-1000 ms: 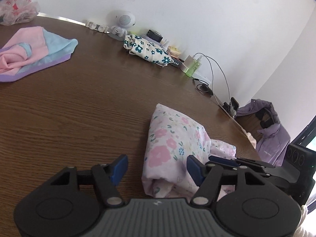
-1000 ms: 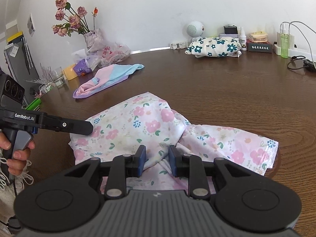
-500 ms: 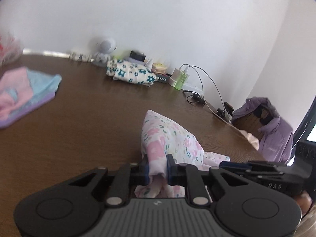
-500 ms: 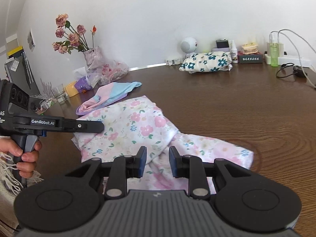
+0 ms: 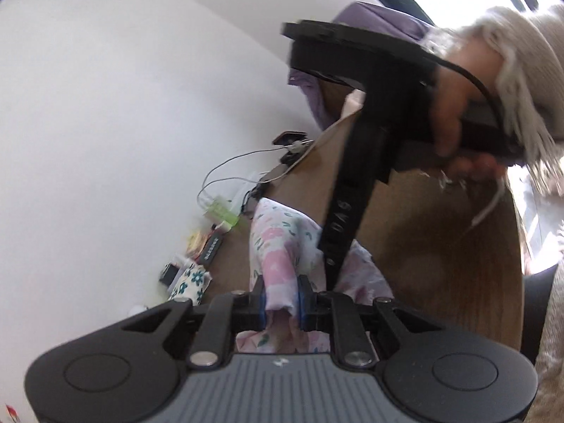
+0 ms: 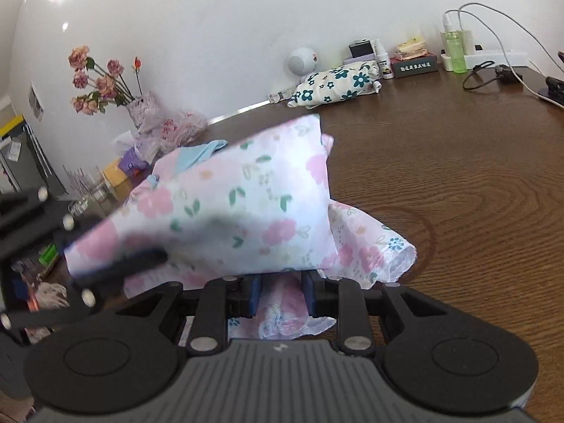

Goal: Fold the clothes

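Two tongs are seen clenched on one pink floral garment [image 6: 246, 208]. A fold of the cloth is pinched between the blue pads of the left tongs [image 5: 280, 298], and a flap is held raised above the brown counter [image 6: 458, 183]. A bunched lower edge is gripped by the right tongs [image 6: 281, 290], with the rest draped onto the counter just ahead. A folded navy-flowered cloth [image 6: 335, 84] is seen lying near the wall, well apart.

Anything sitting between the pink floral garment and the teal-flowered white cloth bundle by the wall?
Nothing: in the right wrist view only bare brown wooden table separates the pink floral garment from the teal-flowered white cloth bundle.
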{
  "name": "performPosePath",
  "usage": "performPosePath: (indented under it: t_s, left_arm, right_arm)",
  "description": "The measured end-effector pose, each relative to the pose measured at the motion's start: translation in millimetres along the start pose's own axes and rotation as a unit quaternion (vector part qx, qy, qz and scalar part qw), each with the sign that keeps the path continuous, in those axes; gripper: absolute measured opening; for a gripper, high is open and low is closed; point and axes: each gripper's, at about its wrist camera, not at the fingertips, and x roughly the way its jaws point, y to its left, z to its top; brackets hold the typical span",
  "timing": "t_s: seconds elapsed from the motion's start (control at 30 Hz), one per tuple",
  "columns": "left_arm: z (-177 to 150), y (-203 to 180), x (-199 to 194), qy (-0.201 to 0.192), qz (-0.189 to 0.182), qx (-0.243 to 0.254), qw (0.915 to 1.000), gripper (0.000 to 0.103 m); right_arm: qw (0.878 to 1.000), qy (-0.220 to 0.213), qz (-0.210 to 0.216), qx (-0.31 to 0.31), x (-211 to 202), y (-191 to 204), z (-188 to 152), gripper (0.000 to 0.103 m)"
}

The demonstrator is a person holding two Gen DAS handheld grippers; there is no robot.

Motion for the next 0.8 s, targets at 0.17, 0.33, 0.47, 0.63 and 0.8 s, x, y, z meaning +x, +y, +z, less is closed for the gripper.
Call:
performPosePath:
  t_s: [0.17, 0.33, 0.47, 0.63, 0.8]
  left_arm:
    - [-0.4, -17.8, 5.3, 0.007, -0.058, 0.037, 0.9976, 0.017]
    - [-0.4, -18.6, 13.5, 0.022, -0.085, 0.032, 0.9956, 0.029]
    - [-0.3, -15.0, 13.0, 0.025, -0.101, 0.024, 0.9943, 0.040]
    - [2.9, 14.5, 0.4, 0.027, -0.128, -0.082, 0.9880, 0.054]
    - [-8.6, 67.9, -12.7, 0.011, -0.179, -0.283, 0.9421, 0.061]
  right_arm:
    - [1.000, 0.000, -0.016, 0.021, -27.4, -17.7, -10.8, 0.024]
    - [0.998, -0.040, -0.030, 0.042, -62.8, -29.0, -9.8, 0.025]
    - [0.996, -0.081, -0.003, 0.031, -75.8, -23.2, 10.4, 0.036]
    - [0.998, -0.061, 0.011, -0.006, -47.8, -14.6, 39.2, 0.044]
    - [0.999, -0.017, 0.033, 0.031, -8.9, -33.4, 46.3, 0.048]
